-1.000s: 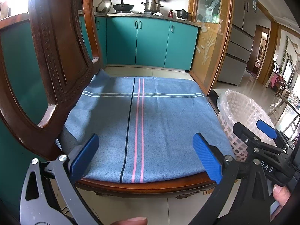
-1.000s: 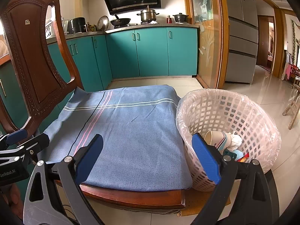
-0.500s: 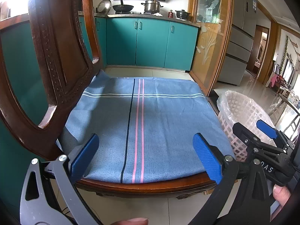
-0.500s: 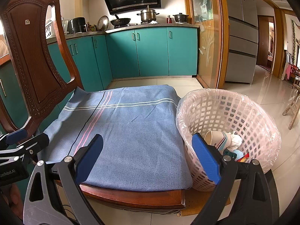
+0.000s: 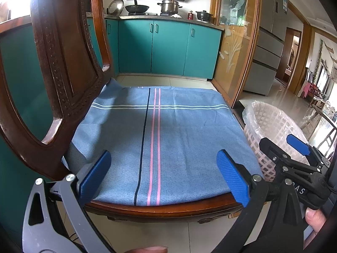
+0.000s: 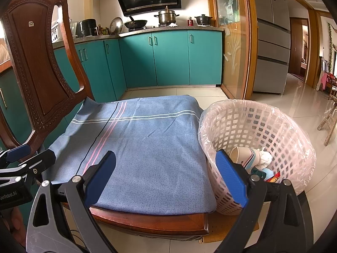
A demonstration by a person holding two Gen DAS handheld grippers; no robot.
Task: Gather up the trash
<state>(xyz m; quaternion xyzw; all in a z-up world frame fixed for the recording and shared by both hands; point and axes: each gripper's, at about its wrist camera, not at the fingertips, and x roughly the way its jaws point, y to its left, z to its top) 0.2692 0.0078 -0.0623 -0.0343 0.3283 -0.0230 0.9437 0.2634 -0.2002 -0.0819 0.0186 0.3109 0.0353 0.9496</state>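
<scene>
Seat cloth (image 5: 168, 139) ahead of both jaws looks bare, both spread wide, empty. Trash sits in basket (image 6: 259, 126) right of mine; I'd scan edges, then finish.

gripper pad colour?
Blue, on both hand-held grippers; clearest on the left hand-held gripper in the left wrist view.
</scene>
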